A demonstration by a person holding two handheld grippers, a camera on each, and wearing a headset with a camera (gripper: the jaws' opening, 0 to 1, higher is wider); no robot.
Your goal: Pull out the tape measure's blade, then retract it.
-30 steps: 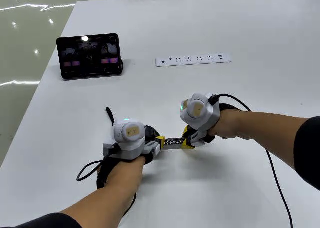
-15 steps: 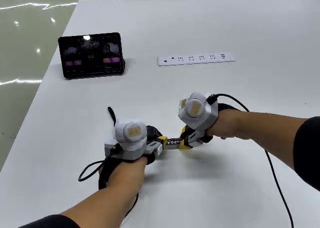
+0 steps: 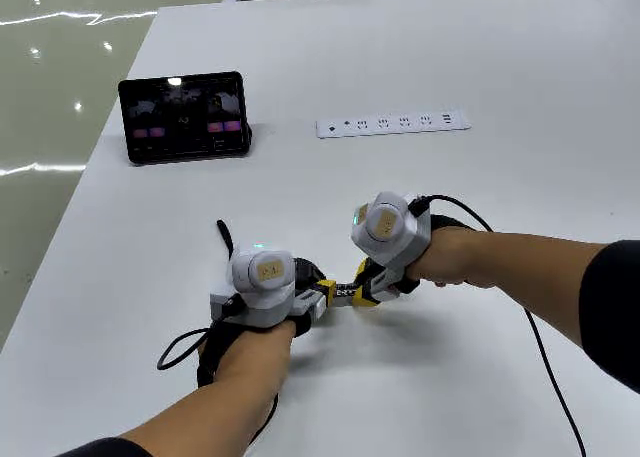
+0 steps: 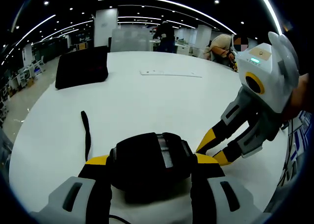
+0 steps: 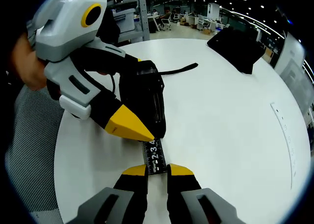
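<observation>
1 tape measure (image 5: pixel 144 94), 2 grippers, 1 tablet (image 3: pixel 184 116), 1 power strip (image 3: pixel 393 124).
Left gripper (image 4: pixel 153 160) clamps its case on white table (image 3: pixel 480 67); right gripper (image 5: pixel 157 171) pinches the short blade (image 5: pixel 154 155). Open office behind.

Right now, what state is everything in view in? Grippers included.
tape measure: clamped in the left gripper, resting on the table
blade: pulled out a short way, not retracted
left gripper: shut on the tape measure
right gripper: shut on the blade's end
tablet: propped up, screen lit
power strip: flat on the table, no plugs seen in it
</observation>
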